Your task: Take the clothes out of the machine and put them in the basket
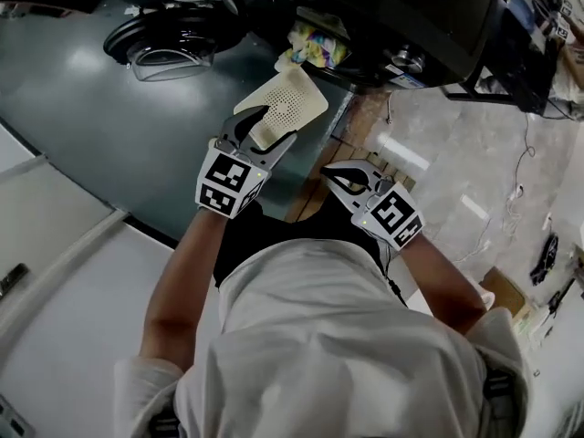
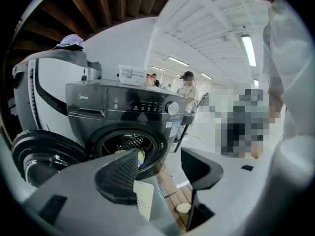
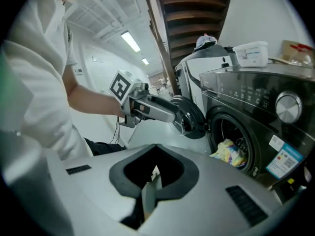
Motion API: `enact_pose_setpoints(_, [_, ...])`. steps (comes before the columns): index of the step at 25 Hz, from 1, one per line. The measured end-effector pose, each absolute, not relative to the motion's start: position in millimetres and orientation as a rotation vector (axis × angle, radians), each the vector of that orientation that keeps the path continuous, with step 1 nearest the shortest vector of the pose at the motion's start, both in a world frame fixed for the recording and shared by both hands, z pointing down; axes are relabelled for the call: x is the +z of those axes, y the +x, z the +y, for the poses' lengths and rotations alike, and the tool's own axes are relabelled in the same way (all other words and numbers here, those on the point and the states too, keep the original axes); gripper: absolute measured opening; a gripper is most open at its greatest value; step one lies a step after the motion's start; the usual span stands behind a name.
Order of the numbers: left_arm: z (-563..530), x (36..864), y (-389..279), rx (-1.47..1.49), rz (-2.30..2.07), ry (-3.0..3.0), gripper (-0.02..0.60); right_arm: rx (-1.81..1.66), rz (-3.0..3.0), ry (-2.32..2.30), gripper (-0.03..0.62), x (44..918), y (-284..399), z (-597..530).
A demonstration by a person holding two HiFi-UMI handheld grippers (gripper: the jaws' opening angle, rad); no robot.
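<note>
Multicoloured clothes are seen bunched in the open mouth of the dark machine, with a cream perforated basket set just before it.

A big open work hall, looking like a test lab
A dark front-loading washing machine is standing out on a shiny pale floor, with wooden slats lying just in front of it and a second, white machine standing just beside it; long strip lights are running across a high white ceiling, a person in a cap is standing in the background behind the machine, loose cables are lying on the floor, and bare wooden beams are running overhead
</note>
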State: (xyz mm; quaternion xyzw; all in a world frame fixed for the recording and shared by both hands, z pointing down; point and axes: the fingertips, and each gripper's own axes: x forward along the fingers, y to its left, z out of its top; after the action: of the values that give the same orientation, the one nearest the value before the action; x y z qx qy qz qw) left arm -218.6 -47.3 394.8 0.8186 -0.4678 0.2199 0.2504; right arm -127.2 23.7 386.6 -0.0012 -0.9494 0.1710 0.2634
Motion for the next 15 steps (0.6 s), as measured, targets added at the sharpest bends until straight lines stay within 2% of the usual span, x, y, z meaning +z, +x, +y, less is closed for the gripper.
enact_pose_setpoints(10, [-101,477,-273,0.718,-0.910,2.420,0.282,0.593,-2.498,0.322,0.003,438,-215,39])
enact_pose_setpoints(15, [-132,548,-264,0.771,-0.873,2.408,0.302,0.651,-2.435,0.371,0.003,480,-219,45])
